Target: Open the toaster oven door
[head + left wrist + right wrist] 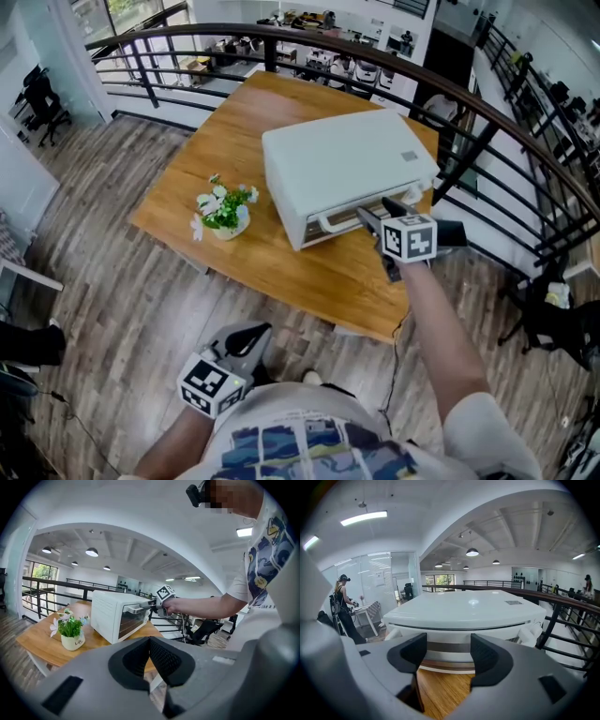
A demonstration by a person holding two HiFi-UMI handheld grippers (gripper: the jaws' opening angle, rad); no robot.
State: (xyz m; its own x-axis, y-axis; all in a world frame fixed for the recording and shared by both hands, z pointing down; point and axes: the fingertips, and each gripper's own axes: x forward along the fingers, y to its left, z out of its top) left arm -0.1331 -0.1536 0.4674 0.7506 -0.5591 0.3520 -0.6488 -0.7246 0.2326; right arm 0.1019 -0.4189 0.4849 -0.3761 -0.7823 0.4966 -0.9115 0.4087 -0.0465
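A white toaster oven (347, 164) (110, 613) (468, 606) stands on the wooden table (281, 272), door toward me. Its white bar handle (342, 220) (136, 606) (449, 635) runs along the door's top edge. My right gripper (377, 210) (154, 603) (448, 651) is at that handle with its jaws wide open. The bar lies just past the fingertips, and the pads do not press on it. I cannot tell whether the door is ajar. My left gripper (246, 339) (150, 641) hangs low by my body, off the table, shut on nothing.
A small pot of flowers (225, 211) (71, 632) sits on the table left of the oven. A dark metal railing (487, 122) curves round behind and to the right of the table. Another person (344, 606) stands far off at the left.
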